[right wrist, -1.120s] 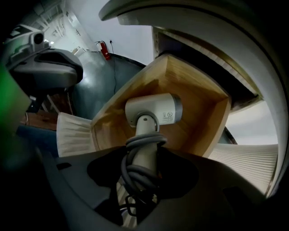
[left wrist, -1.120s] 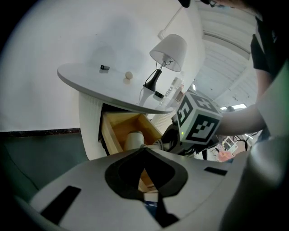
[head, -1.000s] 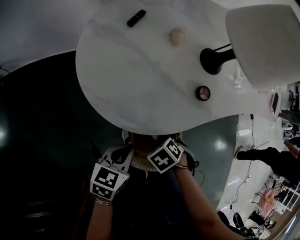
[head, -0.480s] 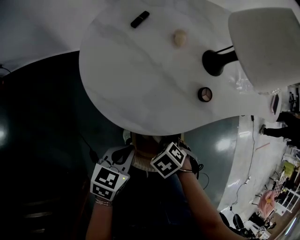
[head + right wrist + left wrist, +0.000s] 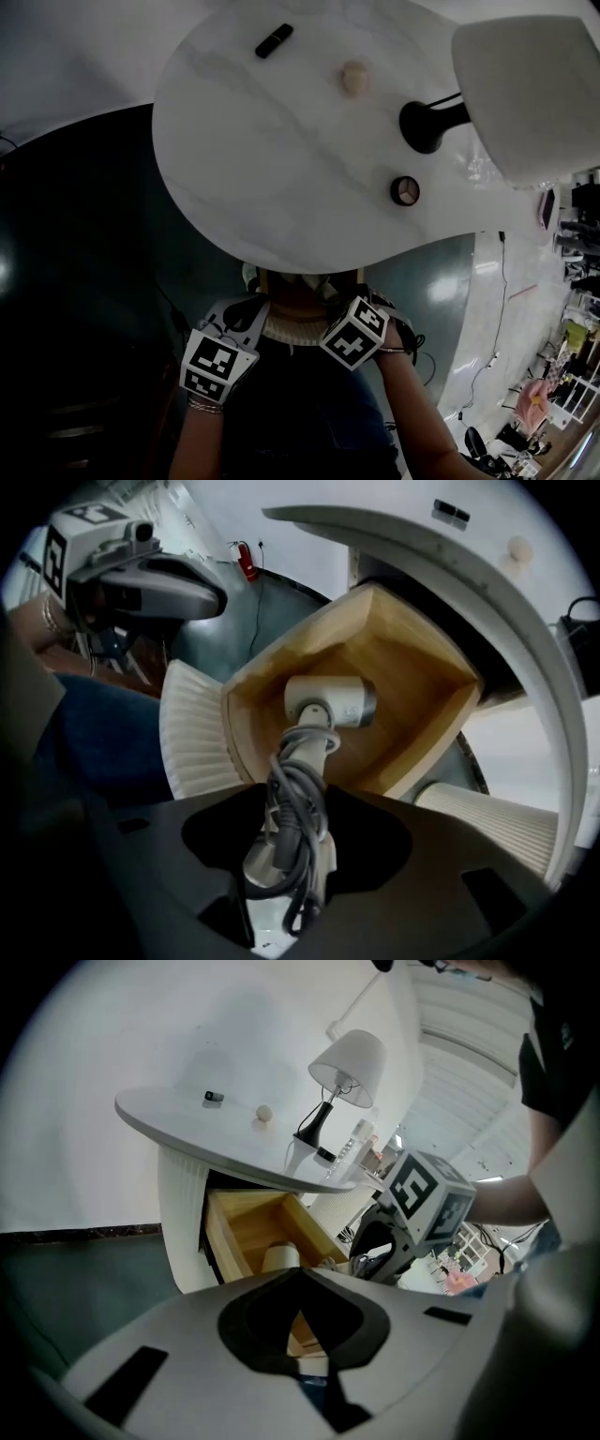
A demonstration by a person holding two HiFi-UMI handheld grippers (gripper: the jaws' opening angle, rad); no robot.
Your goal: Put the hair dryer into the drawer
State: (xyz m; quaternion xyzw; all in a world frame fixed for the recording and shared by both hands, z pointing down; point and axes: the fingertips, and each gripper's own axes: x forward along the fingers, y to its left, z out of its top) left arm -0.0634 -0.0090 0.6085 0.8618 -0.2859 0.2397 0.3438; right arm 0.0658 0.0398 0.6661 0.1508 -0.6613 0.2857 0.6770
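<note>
Right gripper view: hair dryer (image 5: 330, 701) sits inside drawer (image 5: 412, 658).

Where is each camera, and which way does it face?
Head view: on the head, facing down at the table; left gripper, right gripper show.
Left gripper view: before the table, facing the open drawer; own jaws together.
Right gripper view: above the drawer, facing down; hair dryer between jaws that just opened.
Gripper views share the drawer.

Black-and-white marker cubes (image 5: 217, 364) (image 5: 355, 332), dark blue clothing (image 5: 300, 417)
</note>
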